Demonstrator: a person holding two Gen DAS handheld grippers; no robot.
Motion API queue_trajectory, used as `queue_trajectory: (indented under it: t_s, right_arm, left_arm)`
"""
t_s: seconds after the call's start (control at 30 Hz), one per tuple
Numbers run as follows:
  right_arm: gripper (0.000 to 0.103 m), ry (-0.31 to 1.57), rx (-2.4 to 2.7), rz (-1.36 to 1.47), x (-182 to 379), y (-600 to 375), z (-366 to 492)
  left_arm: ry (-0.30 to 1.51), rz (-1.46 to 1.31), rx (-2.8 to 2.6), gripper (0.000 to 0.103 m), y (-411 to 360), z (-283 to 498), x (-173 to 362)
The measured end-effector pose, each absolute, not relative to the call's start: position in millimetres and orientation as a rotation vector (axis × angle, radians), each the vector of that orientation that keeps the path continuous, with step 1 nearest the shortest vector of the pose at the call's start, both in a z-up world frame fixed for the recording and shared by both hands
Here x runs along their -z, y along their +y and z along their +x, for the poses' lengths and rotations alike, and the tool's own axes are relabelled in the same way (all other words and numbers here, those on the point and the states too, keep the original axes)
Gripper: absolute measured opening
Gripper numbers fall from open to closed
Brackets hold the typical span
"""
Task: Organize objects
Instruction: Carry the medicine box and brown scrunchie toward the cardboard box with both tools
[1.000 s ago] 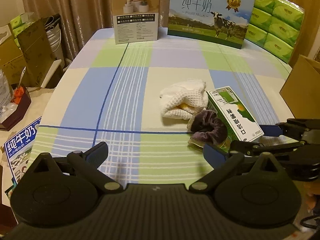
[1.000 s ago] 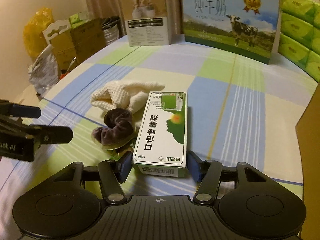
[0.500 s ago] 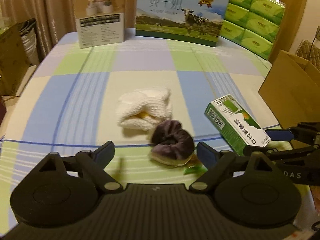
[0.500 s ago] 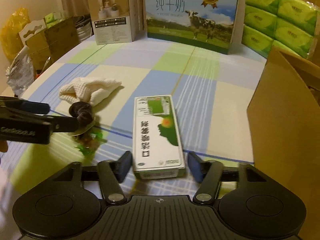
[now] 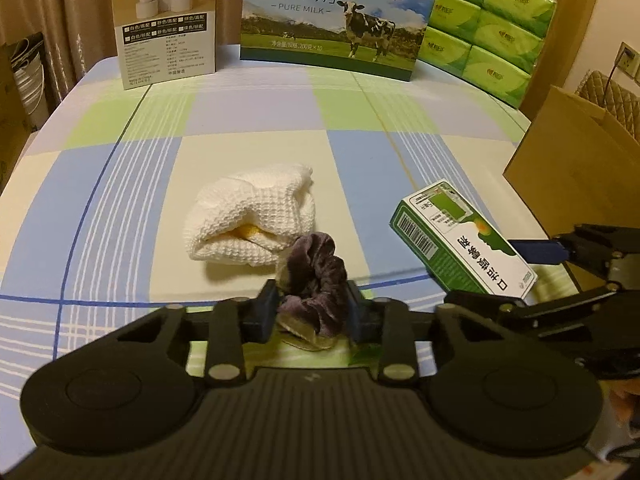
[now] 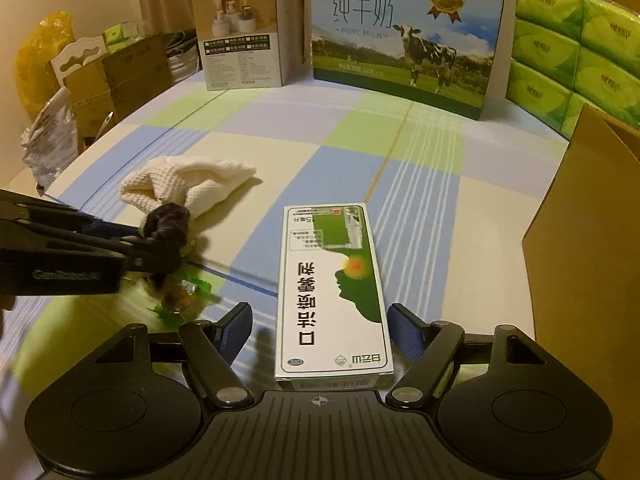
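Note:
My left gripper (image 5: 312, 310) is shut on a dark purple velvet scrunchie (image 5: 316, 272), seen at left in the right wrist view (image 6: 166, 224). A green candy wrapper (image 6: 180, 298) lies under it. A white waffle cloth (image 5: 252, 216) lies just behind. My right gripper (image 6: 320, 330) is open, its fingers on either side of a green and white box (image 6: 334, 288) but clear of its sides. That box also shows at the right of the left wrist view (image 5: 460, 240).
A brown cardboard box (image 6: 588, 248) stands open at the table's right edge. At the back stand a humidifier box (image 5: 166, 20), a milk carton case (image 5: 336, 16) and stacked green tissue packs (image 5: 488, 24). Bags and cartons (image 6: 80, 80) sit off the left edge.
My left gripper moved in and closed on the scrunchie. My right gripper, earlier close around the box, has opened; the box has shifted right, away from the scrunchie.

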State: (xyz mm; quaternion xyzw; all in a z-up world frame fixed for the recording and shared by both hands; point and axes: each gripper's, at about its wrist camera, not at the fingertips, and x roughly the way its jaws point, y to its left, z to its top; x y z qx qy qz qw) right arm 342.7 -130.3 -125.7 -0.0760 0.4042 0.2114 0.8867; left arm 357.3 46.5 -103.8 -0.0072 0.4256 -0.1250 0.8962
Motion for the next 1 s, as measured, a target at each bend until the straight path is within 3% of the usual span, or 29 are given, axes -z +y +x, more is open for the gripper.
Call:
queue_trajectory:
  t_s: [0.2, 0.33, 0.47, 0.63, 1.0]
  right_arm:
    - [0.065, 0.841, -0.429, -0.156, 129.1, -135.6, 348.0]
    - [0.065, 0.839, -0.427, -0.145, 129.3, -137.9, 352.6]
    - [0.056, 0.830, -0.430, -0.157, 129.8, -136.0, 352.9]
    - [0.053, 0.832, -0.420, -0.160, 130.2, -134.0, 352.7]
    - [0.052, 0.847, -0.383, -0.037, 97.6, -144.5, 338.0]
  left_arm:
    - [0.891, 0.034, 0.242, 0.024, 45.6, 356.1, 104.2]
    - [0.884, 0.105, 0.237, 0.036, 37.4, 355.2, 111.0]
    - [0.887, 0.137, 0.226, 0.037, 35.2, 354.4, 118.4]
    - [0.900, 0.076, 0.225, 0.022, 42.1, 355.7, 115.3]
    - [0.888, 0.042, 0.225, 0.018, 38.5, 334.5, 91.5]
